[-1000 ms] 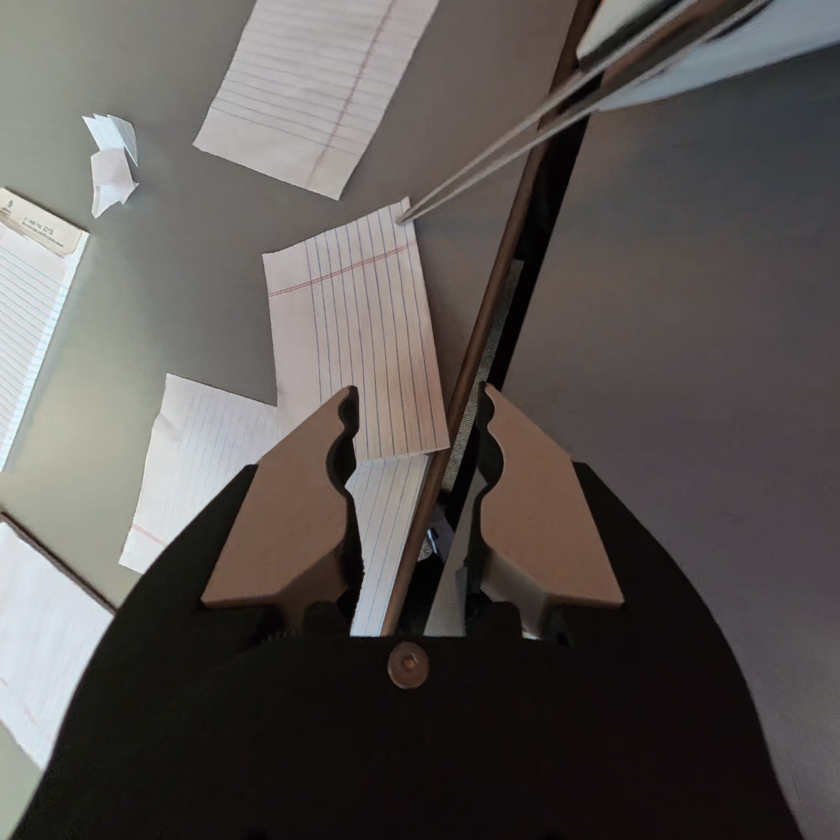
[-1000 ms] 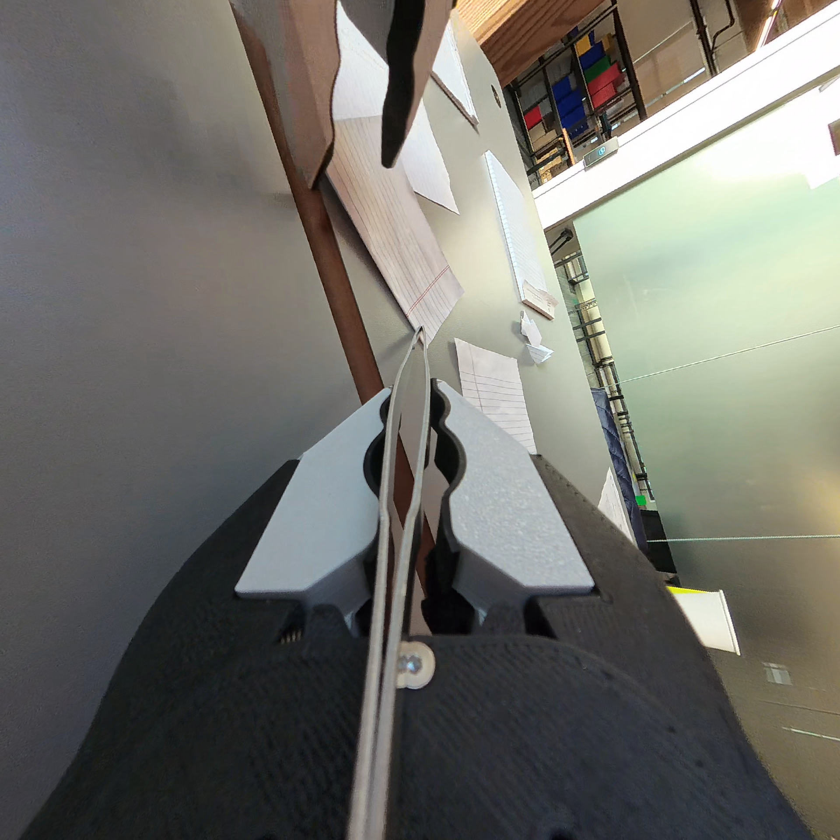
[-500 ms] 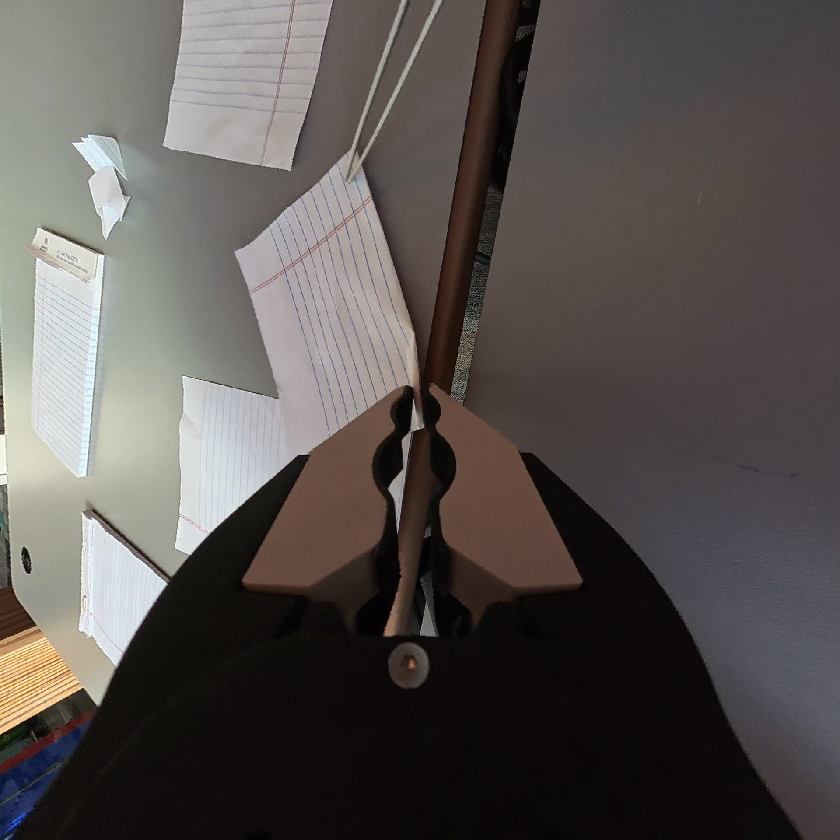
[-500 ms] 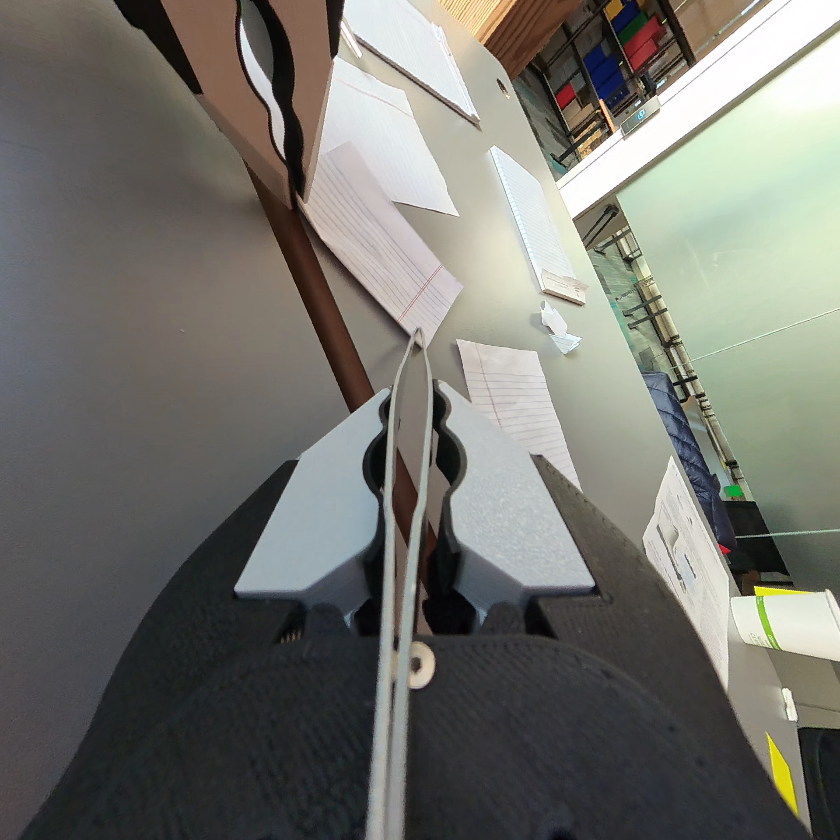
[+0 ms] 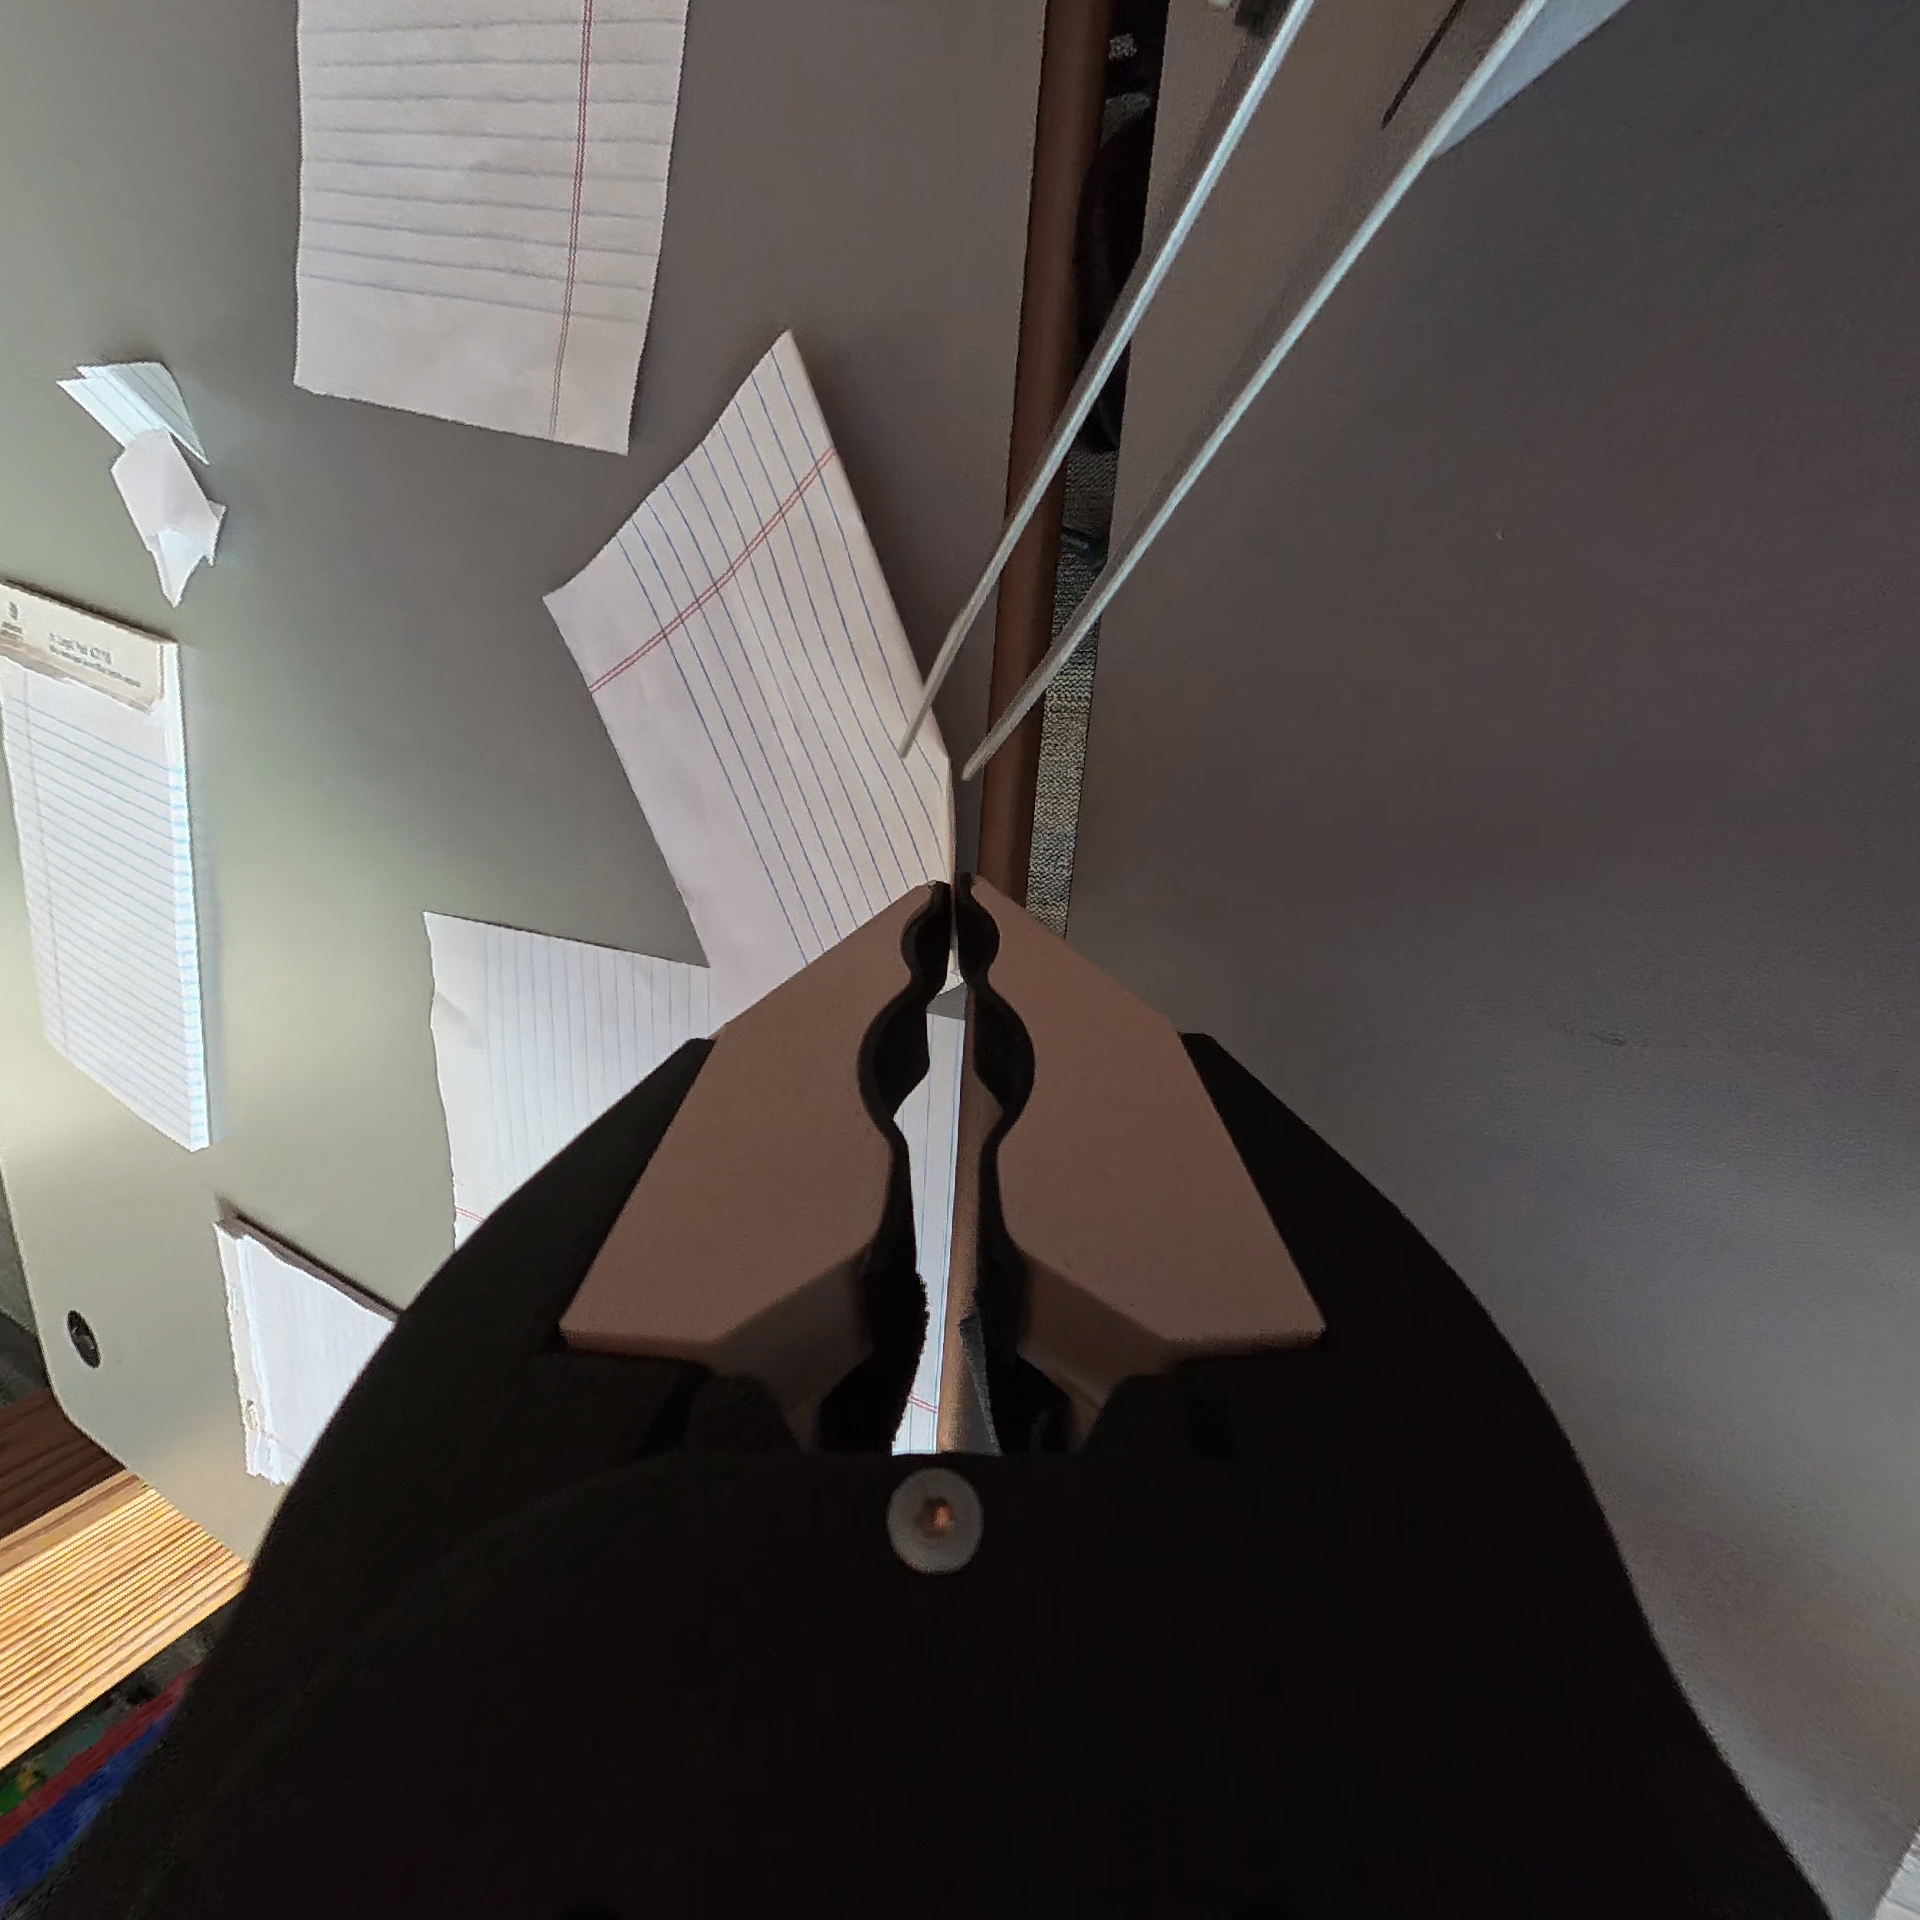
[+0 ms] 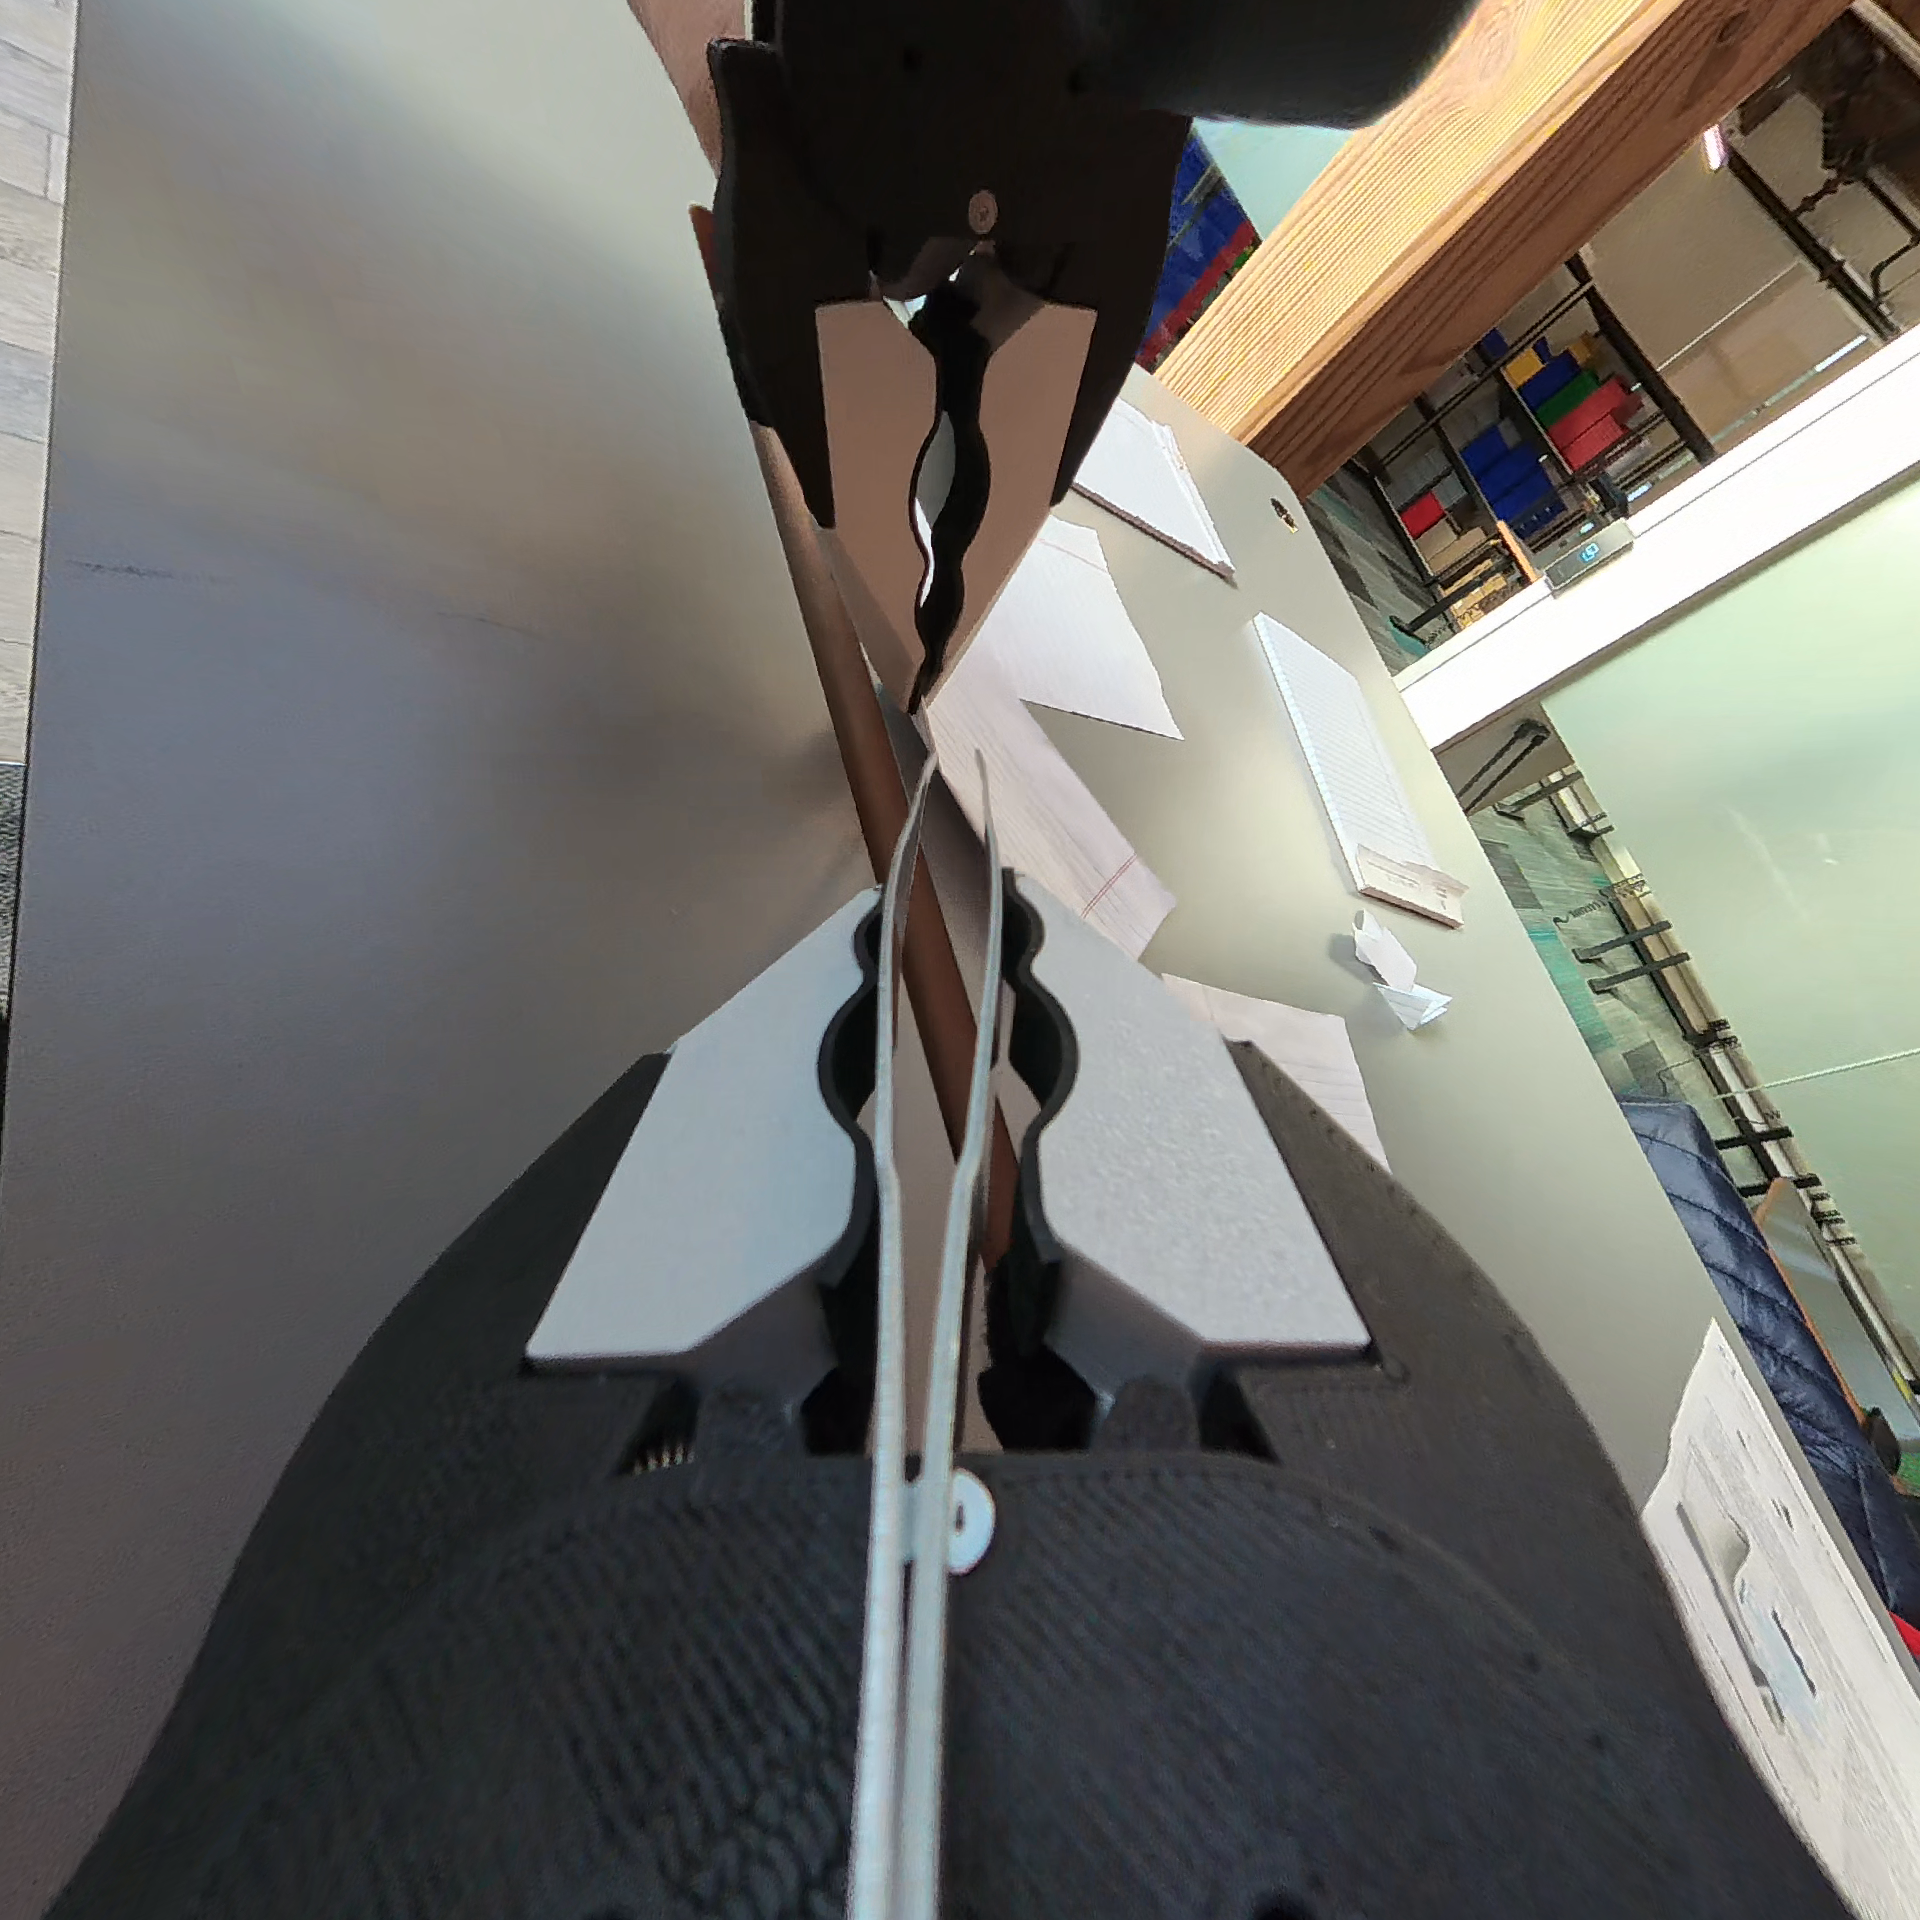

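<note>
The left claw (image 5: 954, 896) is pinched tight on the near corner of a folded lined sheet (image 5: 769, 686) at the grey surface (image 5: 395, 540) edge. The right claw (image 6: 948, 904) grips long metal tweezers (image 6: 904, 1247), whose parted tips hover at the sheet's right edge. Farther left lie a notepad (image 5: 99, 883), a crumpled scrap (image 5: 166, 488) and another lined sheet (image 5: 478, 208).

Tweezers (image 5: 1164, 416) tips parted (off folded sheet (image 5: 758, 665) corner).
</note>
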Motion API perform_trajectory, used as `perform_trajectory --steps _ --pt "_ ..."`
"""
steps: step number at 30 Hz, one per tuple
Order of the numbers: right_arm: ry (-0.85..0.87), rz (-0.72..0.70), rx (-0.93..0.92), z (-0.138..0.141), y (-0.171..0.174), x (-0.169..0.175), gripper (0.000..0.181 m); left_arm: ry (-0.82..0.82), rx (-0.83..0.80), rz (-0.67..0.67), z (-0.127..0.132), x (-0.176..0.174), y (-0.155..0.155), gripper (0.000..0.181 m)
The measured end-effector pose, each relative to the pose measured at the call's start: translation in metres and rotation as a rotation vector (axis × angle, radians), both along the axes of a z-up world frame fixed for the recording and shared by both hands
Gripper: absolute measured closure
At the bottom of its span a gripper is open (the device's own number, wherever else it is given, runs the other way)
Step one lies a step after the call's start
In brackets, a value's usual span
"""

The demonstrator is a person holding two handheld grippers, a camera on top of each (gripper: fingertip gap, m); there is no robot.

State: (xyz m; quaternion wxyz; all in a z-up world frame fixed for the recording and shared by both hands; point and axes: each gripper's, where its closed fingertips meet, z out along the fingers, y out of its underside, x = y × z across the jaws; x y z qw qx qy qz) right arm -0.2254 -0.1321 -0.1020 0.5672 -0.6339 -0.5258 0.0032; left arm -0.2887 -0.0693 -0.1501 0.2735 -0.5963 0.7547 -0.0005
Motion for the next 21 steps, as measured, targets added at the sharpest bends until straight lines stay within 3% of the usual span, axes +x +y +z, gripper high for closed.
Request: perform_trajectory --steps 9,17,21 --pt "-0.082 0.034 0.049 0.003 0.004 -0.011 0.163 0.065 -0.030 0.013 0.002 -0.004 0.004 0.181" --pt "-0.092 0.044 0.052 0.002 0.009 -0.014 0.163 0.021 -0.079 0.003 0.010 0.004 -0.003 0.181" --pt "-0.088 0.029 0.026 -0.002 0.012 -0.015 0.171 -0.035 -0.093 0.022 0.020 0.011 -0.005 0.177"
